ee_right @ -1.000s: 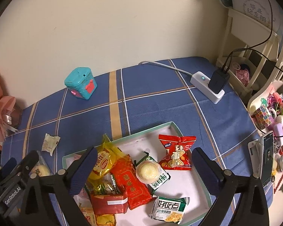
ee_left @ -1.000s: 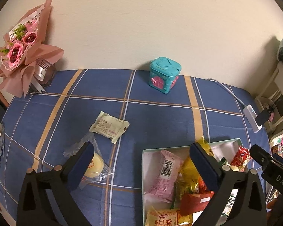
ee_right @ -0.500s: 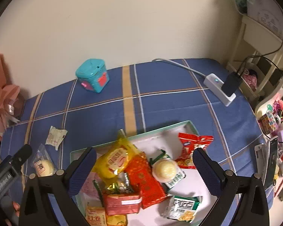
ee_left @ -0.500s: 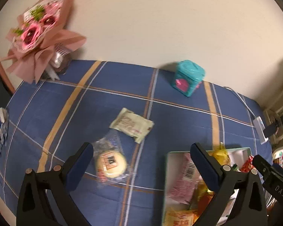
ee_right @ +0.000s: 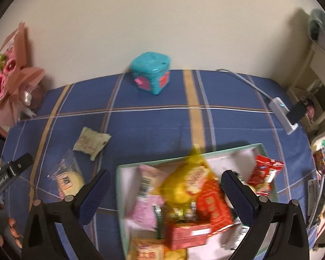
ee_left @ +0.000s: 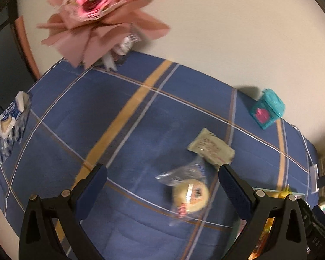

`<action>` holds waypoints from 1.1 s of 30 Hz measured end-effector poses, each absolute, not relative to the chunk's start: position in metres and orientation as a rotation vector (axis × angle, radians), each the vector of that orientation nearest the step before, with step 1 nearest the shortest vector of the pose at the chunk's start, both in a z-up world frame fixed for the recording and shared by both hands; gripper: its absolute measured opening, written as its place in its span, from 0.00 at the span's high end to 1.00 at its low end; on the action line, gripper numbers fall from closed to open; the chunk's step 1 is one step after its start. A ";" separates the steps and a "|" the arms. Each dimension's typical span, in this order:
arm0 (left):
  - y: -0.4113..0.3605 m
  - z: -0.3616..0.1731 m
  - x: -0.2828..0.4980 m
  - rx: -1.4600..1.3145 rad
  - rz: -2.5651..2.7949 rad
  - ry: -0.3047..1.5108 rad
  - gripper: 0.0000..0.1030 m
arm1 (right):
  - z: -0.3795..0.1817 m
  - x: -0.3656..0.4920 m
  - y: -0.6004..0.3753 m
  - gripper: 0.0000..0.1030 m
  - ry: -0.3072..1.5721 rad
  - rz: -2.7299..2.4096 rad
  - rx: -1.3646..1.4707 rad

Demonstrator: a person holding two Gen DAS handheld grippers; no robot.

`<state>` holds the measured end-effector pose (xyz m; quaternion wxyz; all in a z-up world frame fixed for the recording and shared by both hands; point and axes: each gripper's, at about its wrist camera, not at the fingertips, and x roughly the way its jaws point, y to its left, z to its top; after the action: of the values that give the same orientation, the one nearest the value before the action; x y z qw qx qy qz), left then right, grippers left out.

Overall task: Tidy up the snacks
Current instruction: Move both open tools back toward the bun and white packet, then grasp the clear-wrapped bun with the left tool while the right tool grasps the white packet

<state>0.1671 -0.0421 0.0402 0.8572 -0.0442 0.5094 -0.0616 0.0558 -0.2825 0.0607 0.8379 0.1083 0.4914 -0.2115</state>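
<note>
A round yellow cake in a clear wrapper [ee_left: 189,192] lies on the blue plaid tablecloth, with a pale flat packet [ee_left: 211,148] just beyond it. My left gripper [ee_left: 162,191] is open and empty, hovering above the cake, which sits between its fingers toward the right one. Both snacks also show in the right wrist view: the cake [ee_right: 68,178] and the packet [ee_right: 92,142]. My right gripper [ee_right: 163,191] is open and empty above the green-rimmed white box [ee_right: 259,146], which holds several snack packs, among them a yellow bag [ee_right: 188,178] and a red pack [ee_right: 265,170].
A teal tin [ee_right: 150,75] stands at the back by the wall. A pink bouquet [ee_left: 101,15] leans at the back left. A tissue pack [ee_left: 12,119] lies at the left edge. A power strip [ee_right: 282,113] with its cable sits at the right.
My left gripper has swung left and forward, so the wrapped cake now lies between its fingers. My right gripper has also turned left, over the box's left half. Both stay open.
</note>
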 end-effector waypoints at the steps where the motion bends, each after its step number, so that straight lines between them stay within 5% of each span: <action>1: -0.037 0.039 0.169 -0.098 -0.121 1.074 0.01 | 0.059 0.059 -0.278 0.00 1.043 -0.438 0.225; 33: -0.074 -0.047 0.181 -0.154 -0.224 1.285 0.01 | -0.013 0.100 -0.248 0.00 1.171 -0.455 0.119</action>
<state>0.1807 -0.0741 -0.0468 0.7921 -0.0717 0.5972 -0.1043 0.1005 -0.2483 -0.0126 0.8074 0.0558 0.5474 -0.2127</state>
